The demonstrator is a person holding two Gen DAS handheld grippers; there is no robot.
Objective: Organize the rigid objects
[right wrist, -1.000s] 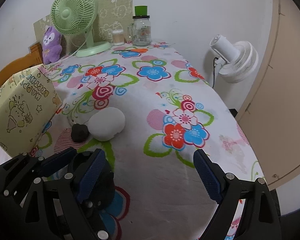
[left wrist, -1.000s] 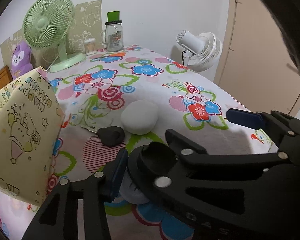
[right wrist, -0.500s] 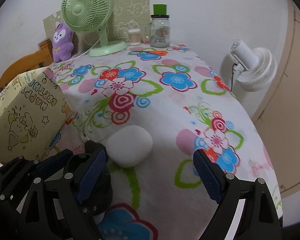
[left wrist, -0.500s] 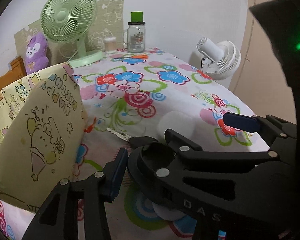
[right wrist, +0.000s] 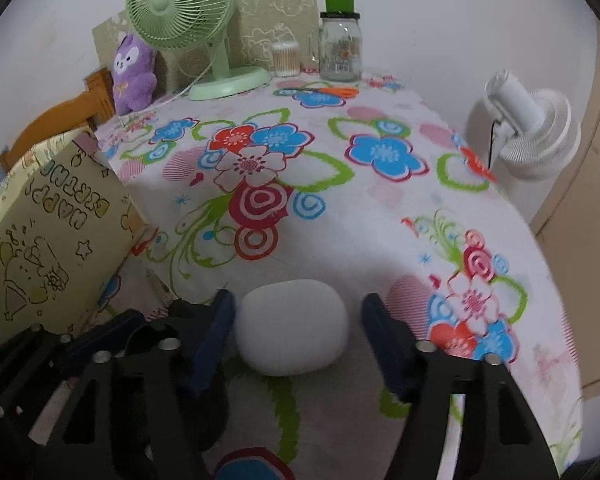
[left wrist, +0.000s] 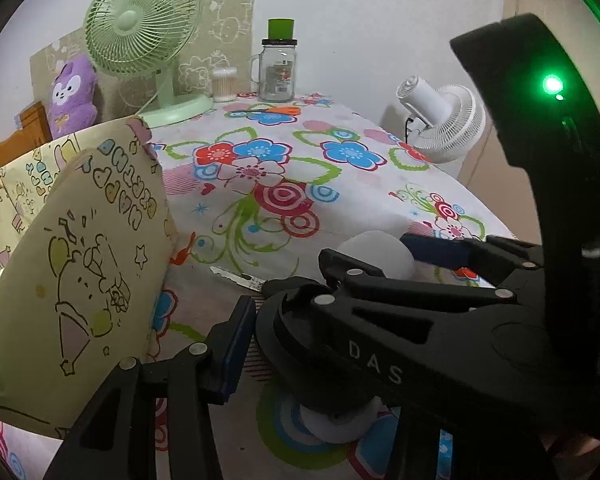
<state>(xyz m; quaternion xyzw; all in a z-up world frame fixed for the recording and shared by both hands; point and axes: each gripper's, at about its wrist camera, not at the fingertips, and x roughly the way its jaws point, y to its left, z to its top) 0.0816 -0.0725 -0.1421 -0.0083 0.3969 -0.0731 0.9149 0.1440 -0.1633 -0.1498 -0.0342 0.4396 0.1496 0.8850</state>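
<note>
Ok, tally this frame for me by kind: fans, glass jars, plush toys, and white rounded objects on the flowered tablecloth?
Fans: 2 (green fan, white fan)
Glass jars: 1 (glass jar)
Plush toys: 1 (purple plush)
White rounded objects: 1 (white rounded object)
Total: 5

right gripper (right wrist: 296, 332) is closing in on the white case (right wrist: 292, 330), jaws now straddling it; left gripper (left wrist: 324, 312) is trailing alongside, nearing the yellow bag (left wrist: 72, 264).
</note>
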